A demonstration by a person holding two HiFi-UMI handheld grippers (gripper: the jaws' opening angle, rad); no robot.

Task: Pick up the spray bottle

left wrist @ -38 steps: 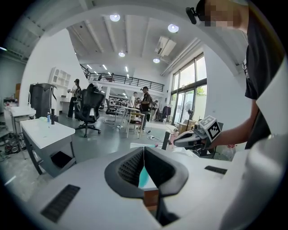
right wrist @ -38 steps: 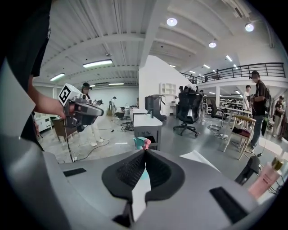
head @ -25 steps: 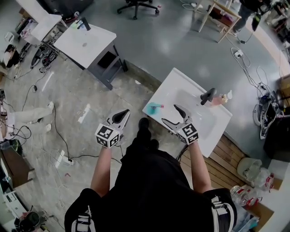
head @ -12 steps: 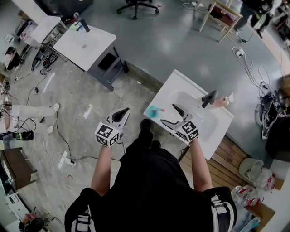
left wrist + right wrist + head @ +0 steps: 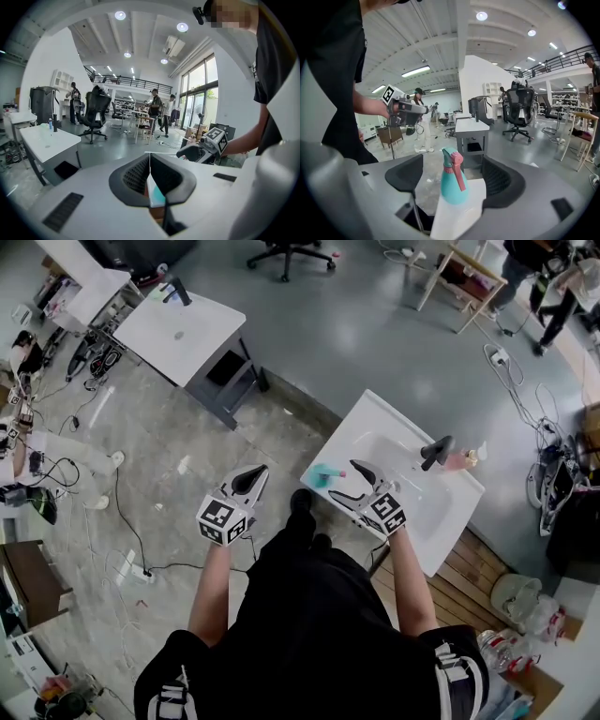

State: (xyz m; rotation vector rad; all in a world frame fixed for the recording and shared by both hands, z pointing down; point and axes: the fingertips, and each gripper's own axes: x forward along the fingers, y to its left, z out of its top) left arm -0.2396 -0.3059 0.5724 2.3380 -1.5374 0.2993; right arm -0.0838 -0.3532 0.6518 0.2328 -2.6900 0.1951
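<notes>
A teal spray bottle (image 5: 323,472) with a pink trigger stands upright on the near corner of the white sink counter (image 5: 424,521). My right gripper (image 5: 344,480) is open and points at it from the right, with the fingertips just short of it. In the right gripper view the spray bottle (image 5: 453,180) stands centred in the gap between the jaws of the right gripper (image 5: 452,164), and nothing touches it. My left gripper (image 5: 260,471) hangs shut over the floor, left of the counter. In the left gripper view the left gripper (image 5: 150,158) has its tips together and holds nothing.
A black faucet (image 5: 435,450) and a pink bottle (image 5: 459,460) stand at the counter's far side. A second white sink table (image 5: 178,329) is at the upper left, with an office chair (image 5: 286,251) beyond. Cables (image 5: 131,540) lie on the floor at left.
My right gripper has moved left, closer to the spray bottle, and stays open. The left gripper has hardly moved.
</notes>
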